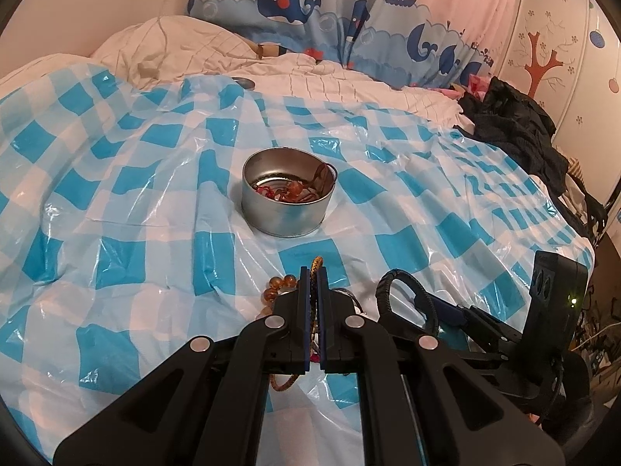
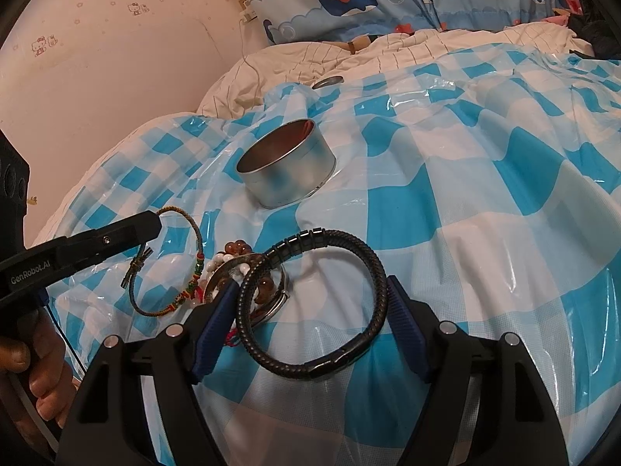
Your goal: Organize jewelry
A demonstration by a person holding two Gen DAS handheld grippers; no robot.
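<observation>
A round metal tin (image 1: 288, 194) stands on the blue checked plastic sheet (image 1: 116, 194) with red and brown jewelry inside; it also shows in the right wrist view (image 2: 287, 173). My left gripper (image 1: 313, 272) is shut on a braided cord bracelet (image 1: 316, 262), seen lifted off the sheet in the right wrist view (image 2: 194, 256). My right gripper (image 2: 312, 295) is open around a black braided leather bracelet (image 2: 372, 272), which is also in the left wrist view (image 1: 407, 291). A pile of bead bracelets (image 2: 236, 268) lies beside it.
The sheet covers a rumpled white duvet (image 1: 174, 50) on a bed. A whale-print pillow (image 1: 310, 11) lies at the back. Dark clothes (image 1: 516, 132) are piled at the right edge. A small round lid (image 2: 328, 82) lies beyond the tin.
</observation>
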